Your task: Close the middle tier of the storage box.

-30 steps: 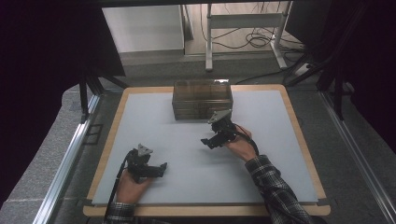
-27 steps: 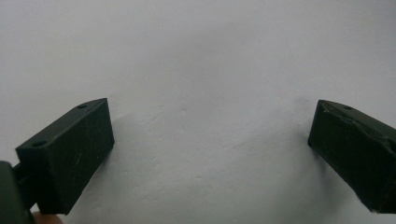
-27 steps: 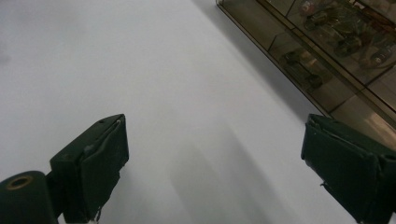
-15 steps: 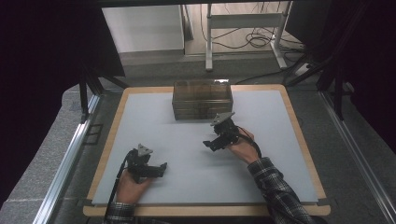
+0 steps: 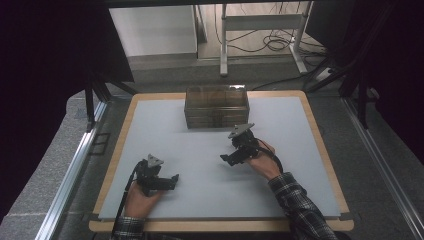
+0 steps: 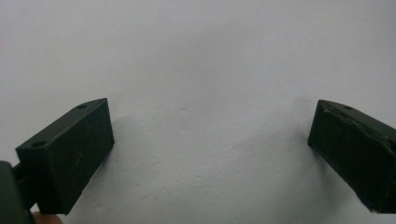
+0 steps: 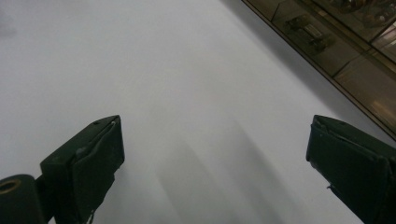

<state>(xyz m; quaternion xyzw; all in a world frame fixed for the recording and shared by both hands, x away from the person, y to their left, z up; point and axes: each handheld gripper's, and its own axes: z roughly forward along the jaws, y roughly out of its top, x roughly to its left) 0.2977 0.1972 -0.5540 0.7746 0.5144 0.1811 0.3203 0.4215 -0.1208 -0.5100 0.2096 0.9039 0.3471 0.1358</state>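
**Inspector:** Smoky brown plastic, that box at upper centre of the high view. Report what has changed around it.

**Operator:** Over the last second my right gripper has drawn back from the box, sliding down and slightly right in the frame to just right of centre. It holds nothing; in the right gripper view its jaws stand wide over bare desk, with the box crossing the upper right corner, near but apart.

**Inspector:** And the left?

**Operator:** My left gripper has not shifted. It rests at lower left of the high view, jaws wide and empty over the desk, well apart from the box.

**Inspector:** Your reading?

**Operator:** I judge the box untouched and no grasp begun. The retreat suggests repositioning before an approach.
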